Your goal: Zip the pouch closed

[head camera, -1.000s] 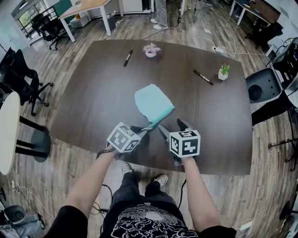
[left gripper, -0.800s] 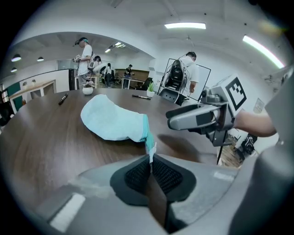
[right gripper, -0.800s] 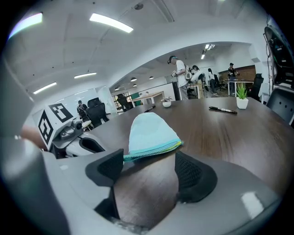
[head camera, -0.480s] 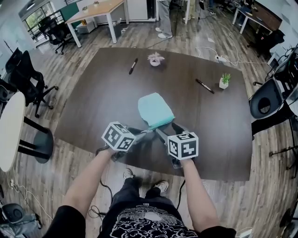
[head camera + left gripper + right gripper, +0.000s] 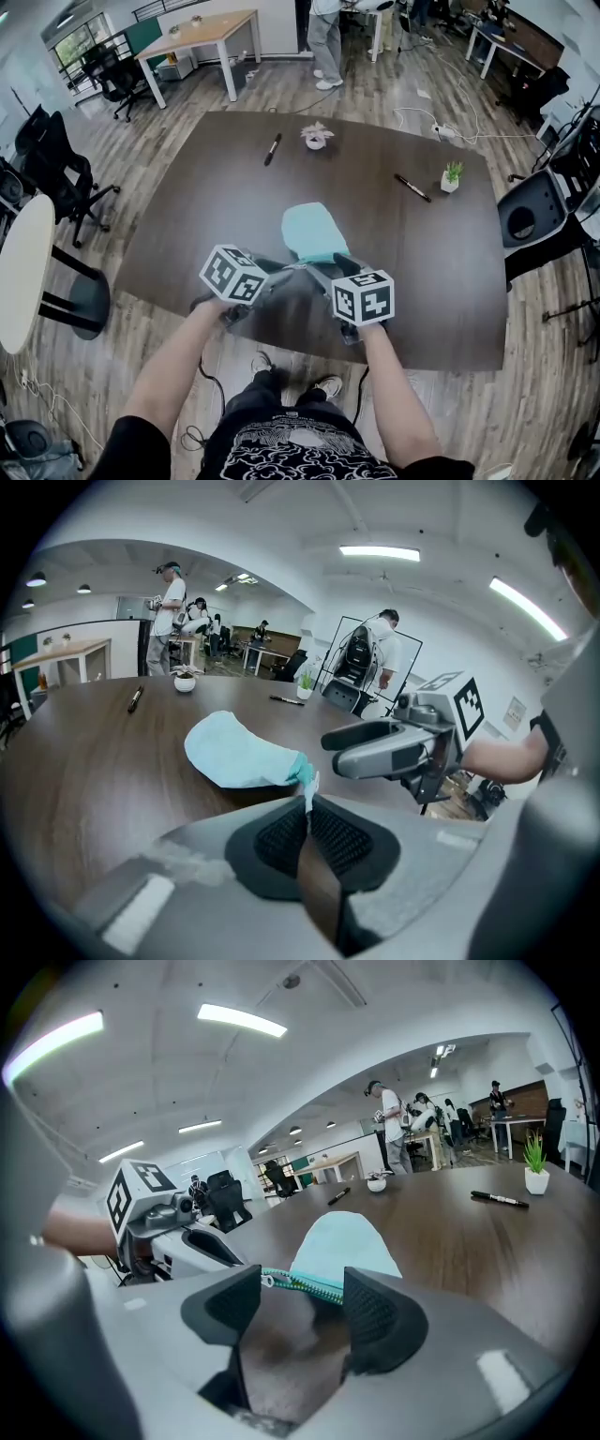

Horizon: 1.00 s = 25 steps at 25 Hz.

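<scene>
A light teal pouch [image 5: 312,230] lies on the dark table [image 5: 187,216], its zipper edge nearest me and lifted a little. My left gripper [image 5: 292,267] is shut on the small tab at the zipper's left end [image 5: 307,785], and the pouch [image 5: 239,752] hangs from that tab. My right gripper [image 5: 333,265] sits just right of it at the same edge. In the right gripper view the jaws [image 5: 300,1302] stand apart and are closing. The teal zipper [image 5: 305,1284] and its pull [image 5: 267,1280] run between them, and the pads do not press on it.
Two black markers [image 5: 273,148] [image 5: 412,187] lie further back, with a small flower pot [image 5: 316,137] and a green plant pot [image 5: 452,175]. Office chairs [image 5: 47,169] [image 5: 530,220] flank the table. A person's legs [image 5: 325,42] stand beyond its far edge.
Both grippers have come up and closer together at the pouch's near edge. The right jaws have narrowed around the zipper. The left still grips the end tab.
</scene>
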{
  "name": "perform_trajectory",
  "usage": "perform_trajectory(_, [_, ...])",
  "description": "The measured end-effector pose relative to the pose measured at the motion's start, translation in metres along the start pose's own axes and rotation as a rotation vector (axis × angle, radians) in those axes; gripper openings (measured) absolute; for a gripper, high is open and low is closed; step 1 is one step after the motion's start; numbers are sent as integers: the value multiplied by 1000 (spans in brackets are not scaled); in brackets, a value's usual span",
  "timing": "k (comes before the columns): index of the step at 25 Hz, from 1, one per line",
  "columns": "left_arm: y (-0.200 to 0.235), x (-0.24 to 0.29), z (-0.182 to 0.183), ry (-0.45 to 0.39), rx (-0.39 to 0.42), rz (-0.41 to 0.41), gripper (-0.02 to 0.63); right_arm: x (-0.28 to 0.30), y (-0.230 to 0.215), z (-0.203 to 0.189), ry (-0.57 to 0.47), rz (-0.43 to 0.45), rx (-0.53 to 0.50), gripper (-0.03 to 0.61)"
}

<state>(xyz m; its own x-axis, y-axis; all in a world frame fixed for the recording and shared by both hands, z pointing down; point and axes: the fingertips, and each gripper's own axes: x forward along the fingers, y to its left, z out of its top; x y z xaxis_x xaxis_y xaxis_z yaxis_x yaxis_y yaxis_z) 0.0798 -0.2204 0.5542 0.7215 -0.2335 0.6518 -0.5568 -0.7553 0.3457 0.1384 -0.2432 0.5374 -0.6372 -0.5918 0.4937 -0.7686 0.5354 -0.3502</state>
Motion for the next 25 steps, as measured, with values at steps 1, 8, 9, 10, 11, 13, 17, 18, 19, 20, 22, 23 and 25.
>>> perform_trajectory(1, [1,-2,2,-2,3,-4,21,1,2,2,-2,1,3,275])
perform_trajectory(8, [3,-11,15,-22,21,-72,21,7,24,13,-32,68,12,226])
perform_trajectory(9, [4,-11,17,-23,24,-83,21,8,27,14,-33,78,12,221])
perform_trajectory(10, [4,-12,18,-25,28,-92,21,9,29,14,-32,86,14,217])
perform_trajectory(11, [5,-12,19,-26,32,-101,21,11,30,14,-30,93,17,209])
perform_trajectory(13, [7,-11,22,-27,46,-119,21,13,31,13,-25,102,25,194])
perform_trajectory(17, [7,-10,26,-25,69,-152,21,15,30,15,-31,109,43,152])
perform_trajectory(18, [6,-10,27,-24,73,-160,21,14,31,15,-31,114,45,147])
perform_trajectory(19, [5,-10,27,-23,77,-168,21,14,33,15,-31,121,45,144])
perform_trajectory(20, [5,-10,28,-20,84,-176,21,14,35,16,-31,128,45,143])
perform_trajectory(22, [4,-11,29,-14,99,-191,21,16,37,17,-32,134,43,143])
perform_trajectory(23, [4,-10,29,-9,105,-199,21,17,36,17,-31,134,42,143])
perform_trajectory(25, [4,-10,29,-3,112,-211,21,18,34,17,-33,141,49,143])
